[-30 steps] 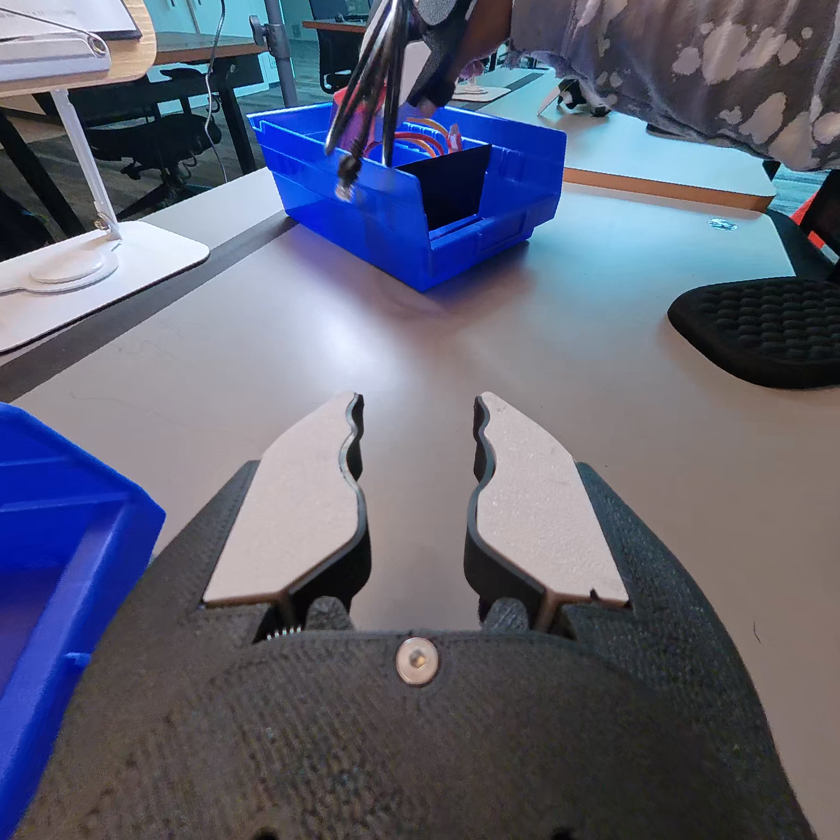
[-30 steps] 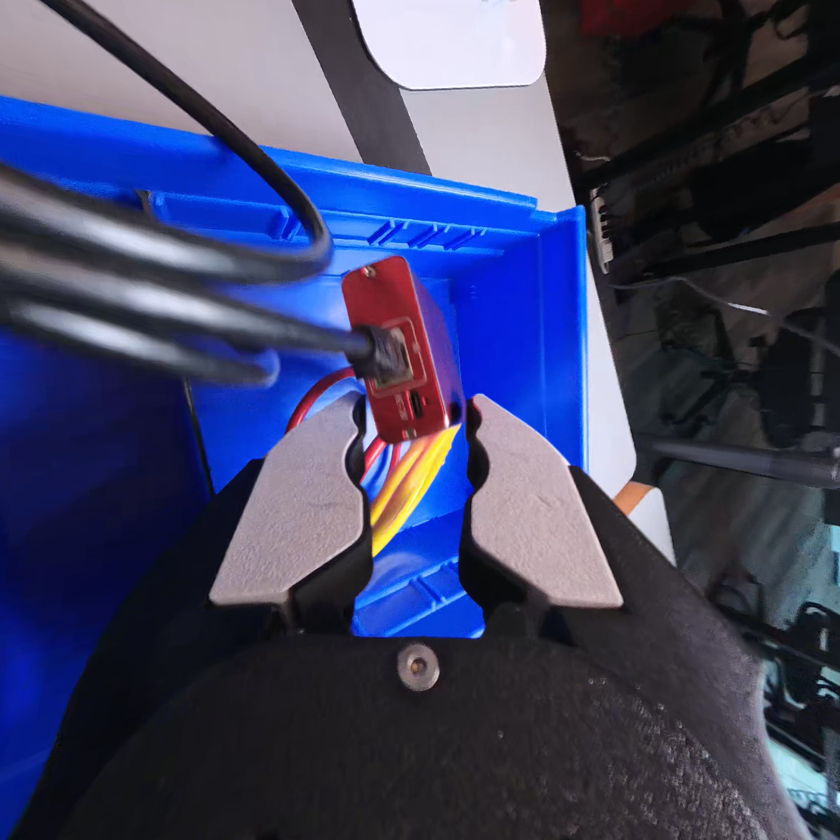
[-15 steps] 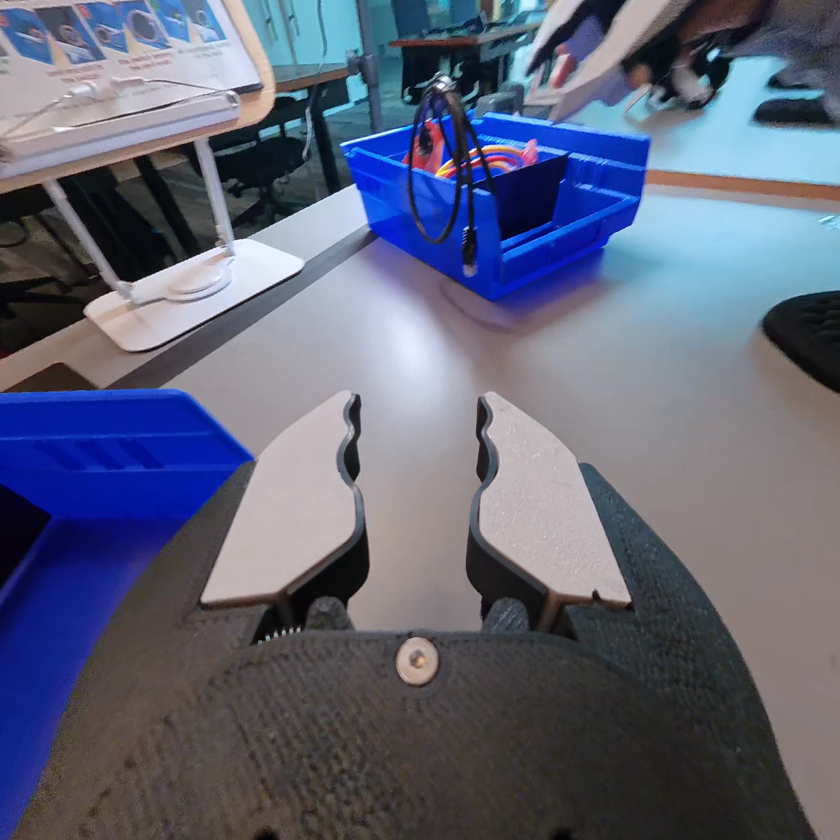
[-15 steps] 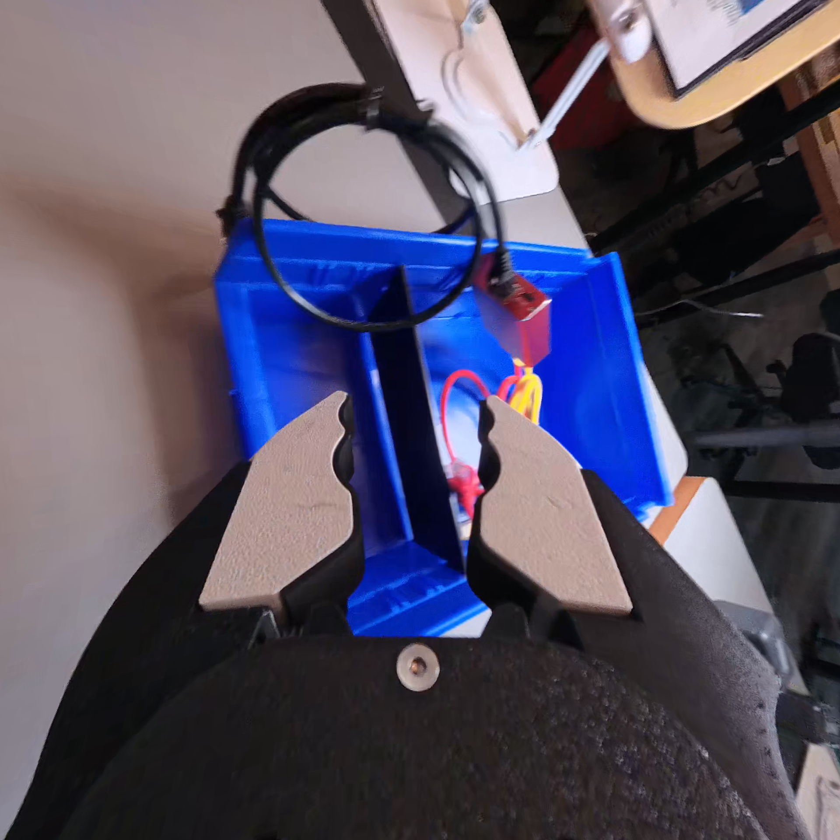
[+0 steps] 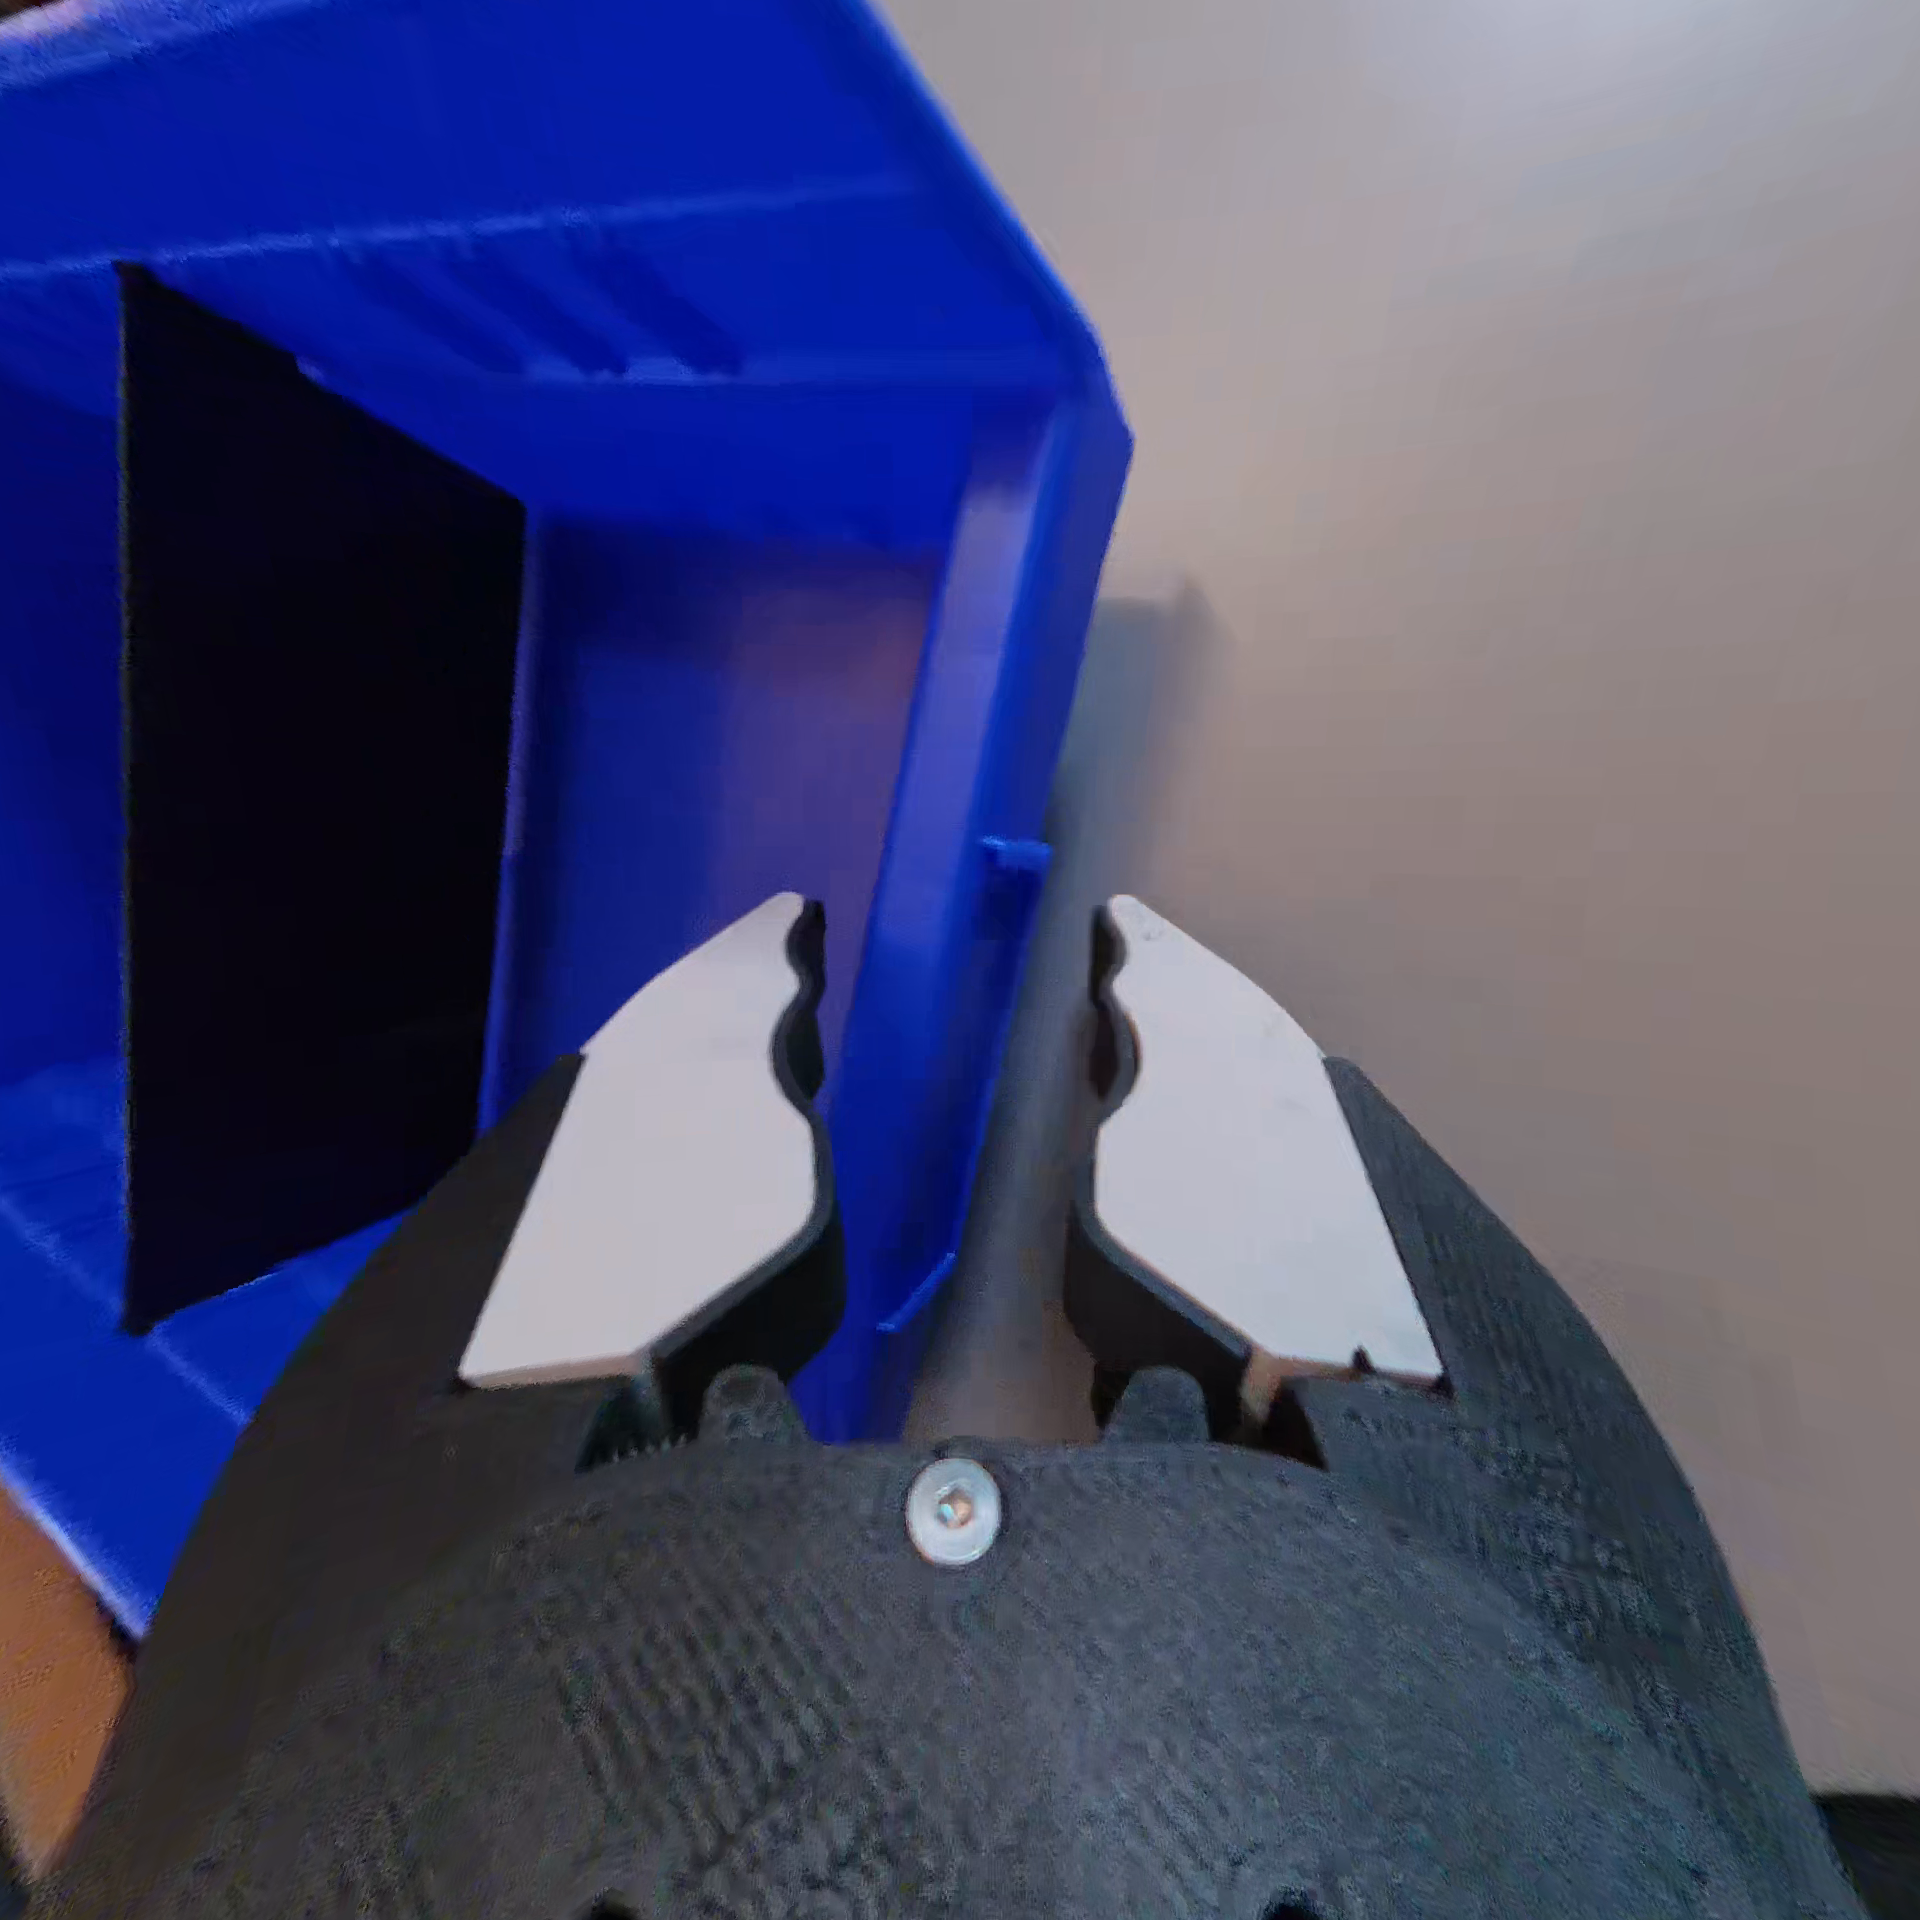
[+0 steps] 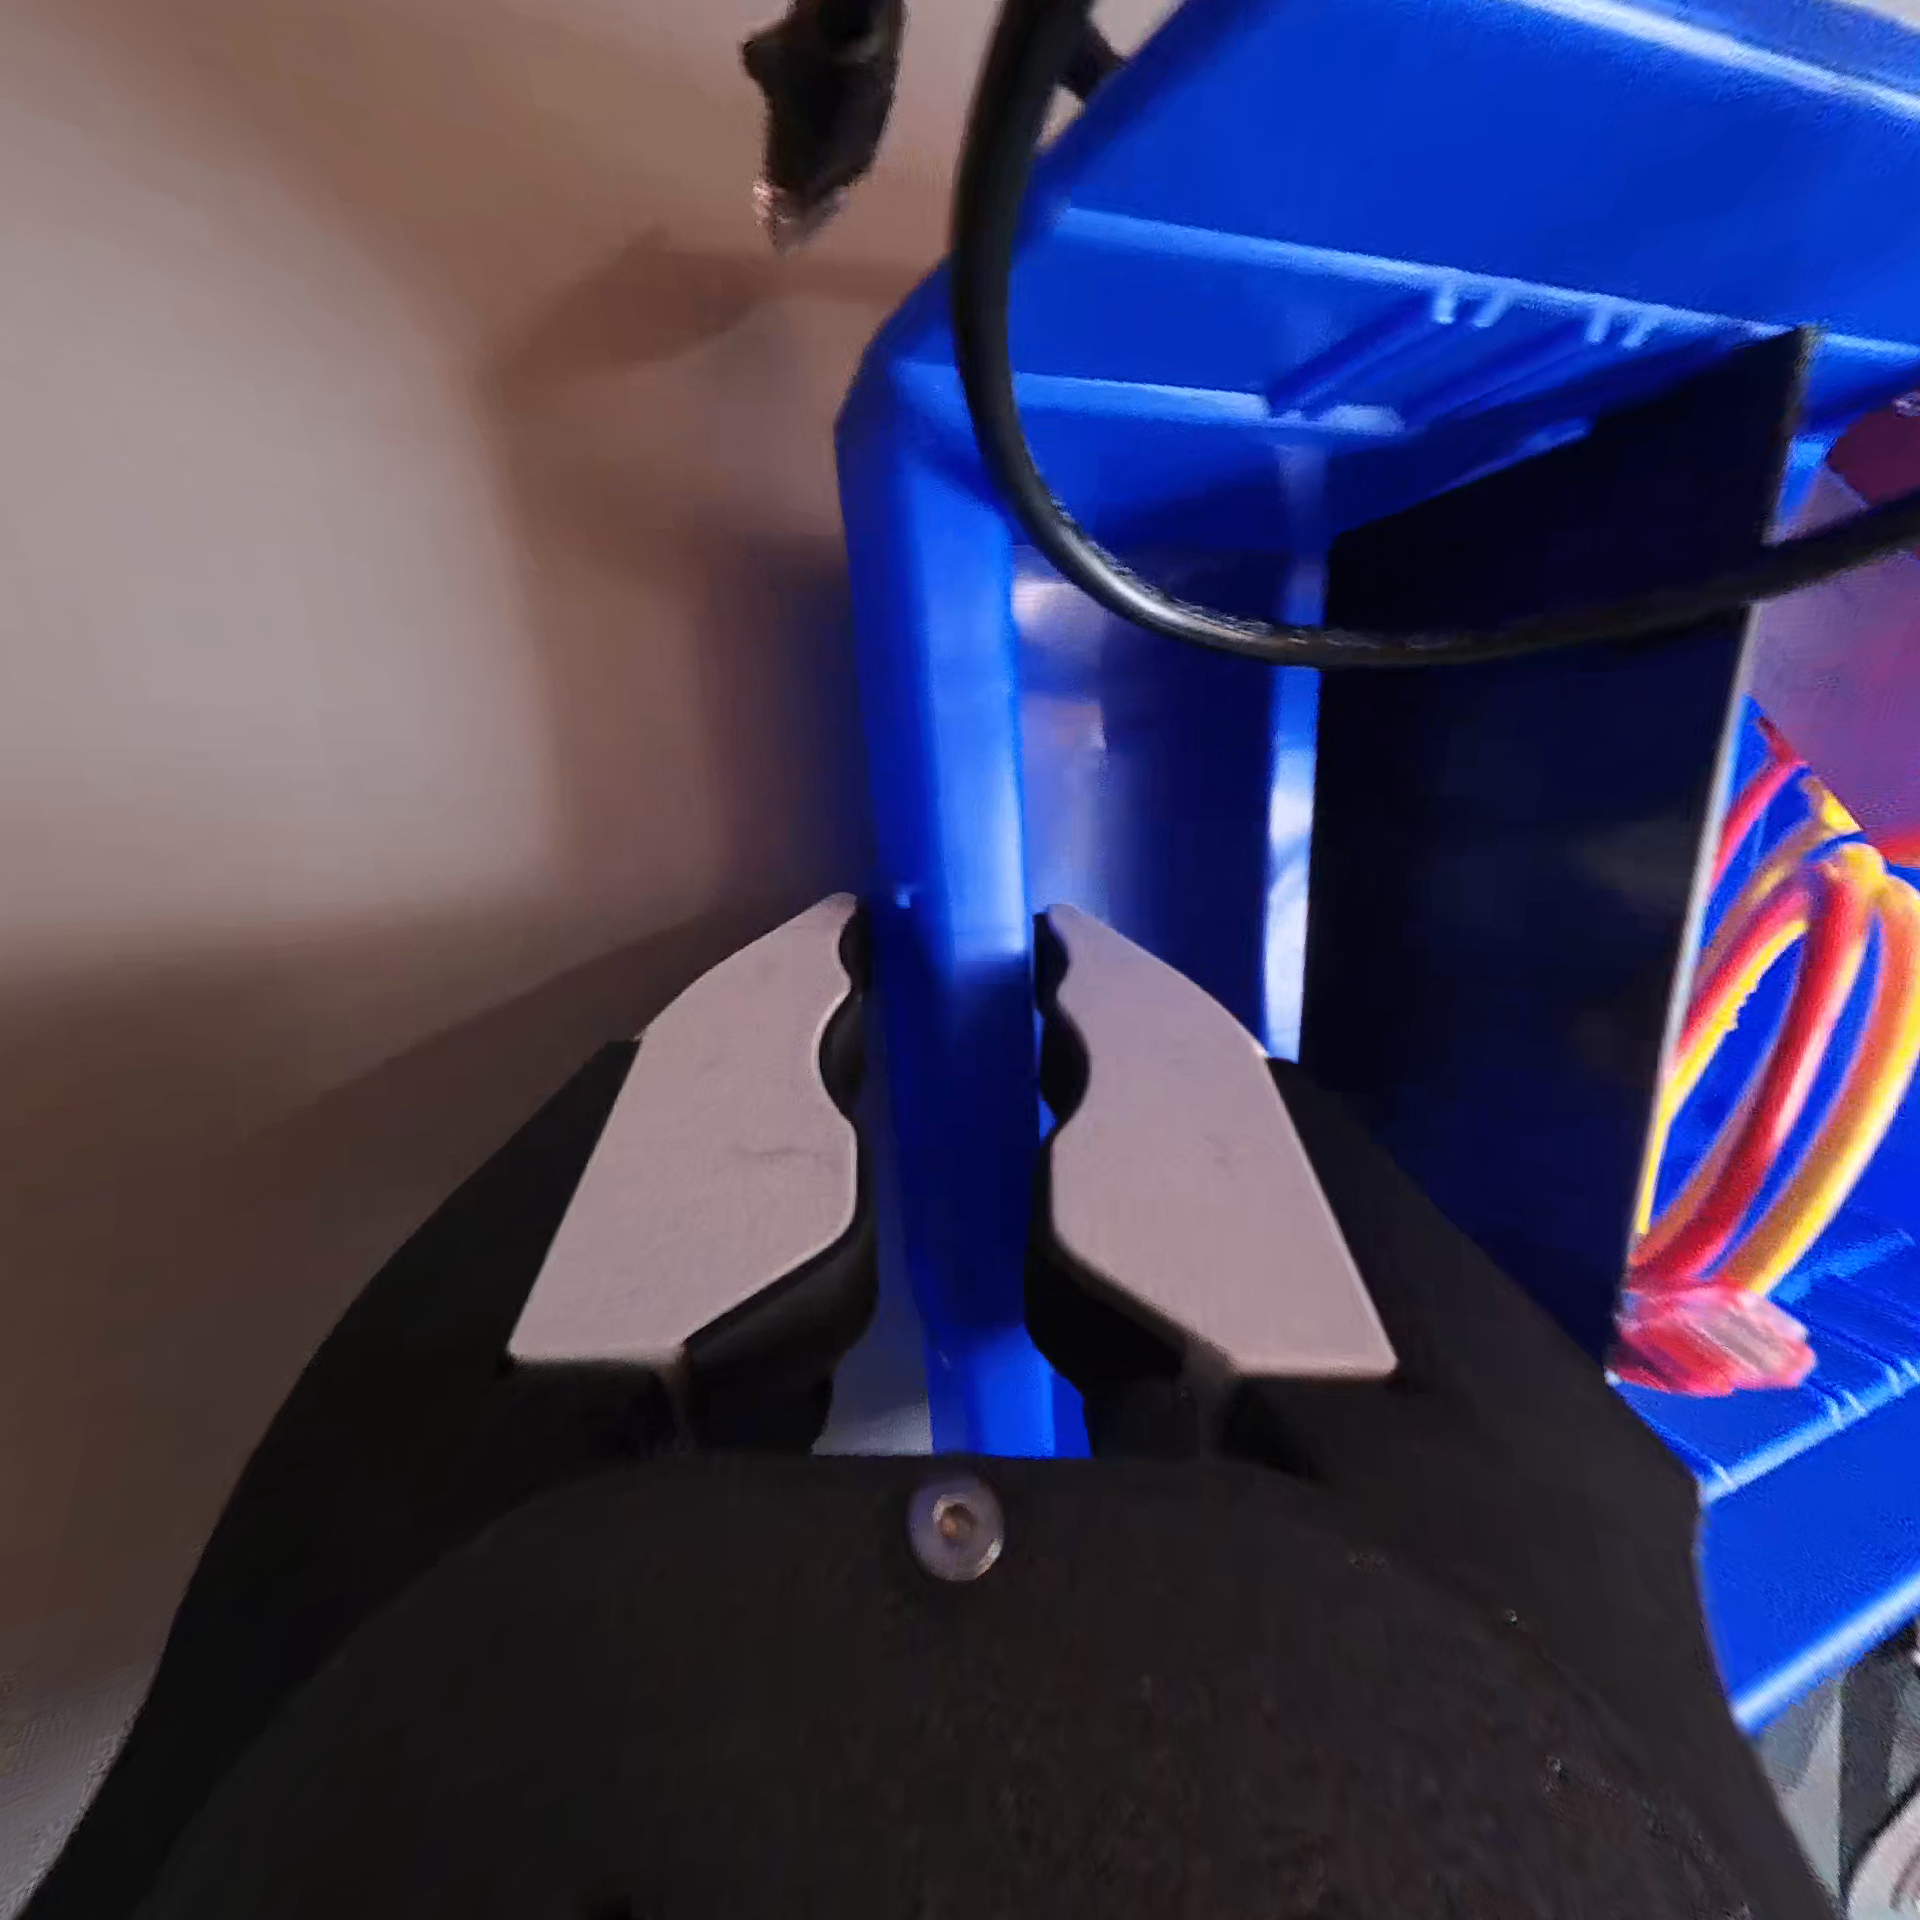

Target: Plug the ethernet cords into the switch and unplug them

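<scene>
Left tool (image 5: 951, 925) points down at a blue bin (image 5: 665, 436). Its jaws stand wide apart and straddle the bin's right side wall: left finger (image 5: 675, 1143) inside the bin, right finger on the outer side over the grey surface (image 5: 1507, 520). A gap shows between the wall and the right finger, so nothing is gripped. A black divider (image 5: 312, 779) stands upright in this bin; the compartment right of it looks bare. The bin's left part is cut off by the frame edge.

Right tool (image 6: 945, 925) points at a second blue bin (image 6: 1351, 260), jaws closed in on its near-left wall, both fingers (image 6: 717, 1143) pressed to or just beside the plastic; contact is blurry, looks like a clamp. A black cord (image 6: 1039, 499) loops above that bin's left compartment, and its plug end (image 6: 821, 114) hangs blurred near the top of the frame, over the surface. A black divider (image 6: 1507, 831) splits the bin. In the right compartment lie coiled red and yellow cords (image 6: 1797, 1039) with a reddish plug (image 6: 1704, 1340) at the bottom. A small red shape (image 6: 1886, 447) at the right edge is mostly cut off; could be the switch, too little shows to tell.
</scene>
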A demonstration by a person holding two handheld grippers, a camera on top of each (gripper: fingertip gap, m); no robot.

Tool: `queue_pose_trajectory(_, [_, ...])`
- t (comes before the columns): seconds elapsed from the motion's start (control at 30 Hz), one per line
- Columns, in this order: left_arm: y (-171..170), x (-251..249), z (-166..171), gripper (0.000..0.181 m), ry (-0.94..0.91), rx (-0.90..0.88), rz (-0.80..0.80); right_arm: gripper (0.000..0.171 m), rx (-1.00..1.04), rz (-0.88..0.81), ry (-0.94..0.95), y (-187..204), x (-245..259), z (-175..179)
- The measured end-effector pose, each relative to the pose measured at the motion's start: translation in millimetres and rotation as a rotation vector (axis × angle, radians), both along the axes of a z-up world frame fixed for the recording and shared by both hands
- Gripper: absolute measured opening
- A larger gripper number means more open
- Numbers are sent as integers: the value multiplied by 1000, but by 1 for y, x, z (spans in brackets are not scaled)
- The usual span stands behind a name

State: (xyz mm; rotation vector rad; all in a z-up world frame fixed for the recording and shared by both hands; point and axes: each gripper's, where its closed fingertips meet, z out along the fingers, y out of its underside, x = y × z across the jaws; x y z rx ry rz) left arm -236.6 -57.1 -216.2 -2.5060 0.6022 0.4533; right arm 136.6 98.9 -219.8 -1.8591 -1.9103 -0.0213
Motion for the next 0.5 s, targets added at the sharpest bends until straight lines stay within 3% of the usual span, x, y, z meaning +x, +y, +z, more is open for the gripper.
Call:
queue_pose_trajectory(0.1, [9, 1, -4, 31, 52, -5, -94, 27, 68, 48, -1, 0, -4, 0])
queue_pose_trajectory(0.3, [20, 42, -3, 28, 75, 15, -233, 28, 115, 116, 8, -30, -9, 1])
queue_pose_trajectory(0.5, [19, 137, -3, 29, 74, 57, -638, 28, 129, 257, 26, -99, -19, 1])
